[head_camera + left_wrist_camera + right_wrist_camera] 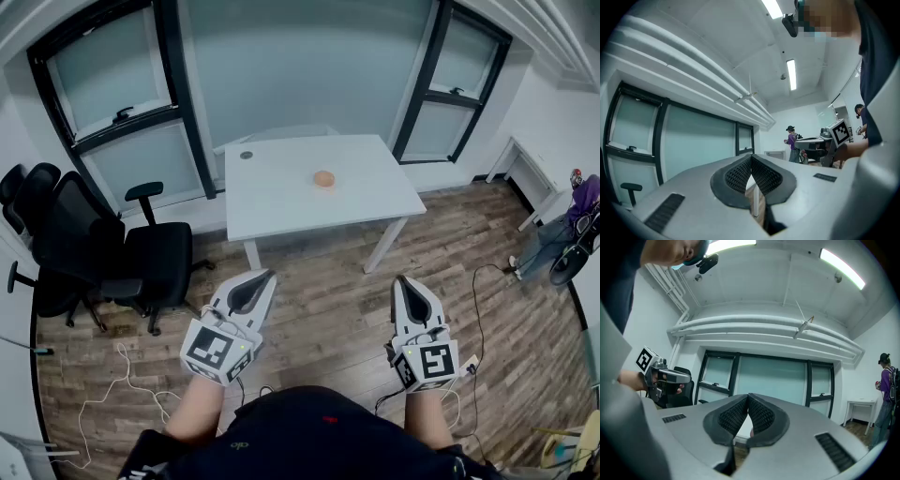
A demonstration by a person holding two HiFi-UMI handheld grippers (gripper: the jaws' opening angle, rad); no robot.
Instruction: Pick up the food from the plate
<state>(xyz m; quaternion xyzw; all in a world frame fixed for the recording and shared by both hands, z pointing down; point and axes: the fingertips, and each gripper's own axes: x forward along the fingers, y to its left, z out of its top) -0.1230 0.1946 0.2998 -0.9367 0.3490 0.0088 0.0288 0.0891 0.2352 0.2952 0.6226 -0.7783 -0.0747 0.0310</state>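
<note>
The food (323, 178), a small round orange-tan thing, lies on the white counter (281, 202), a little right of its middle and nearer to the far side. From this far I cannot tell the plate under it. A small dark round object (246, 155) sits near the far left corner of the counter. Both grippers are held low in front of the person, above the wooden floor (328, 309) and well apart from the counter. The left gripper (263, 278) points level toward the counter; its jaws are together at the tips and nothing is between them. The right gripper (404, 282) also points level, and its jaws are together and empty as well. Black office chairs (112, 248) stand to the left of the counter, near the window (112, 80). Another person (574, 217) is at the right edge of the room.
</note>
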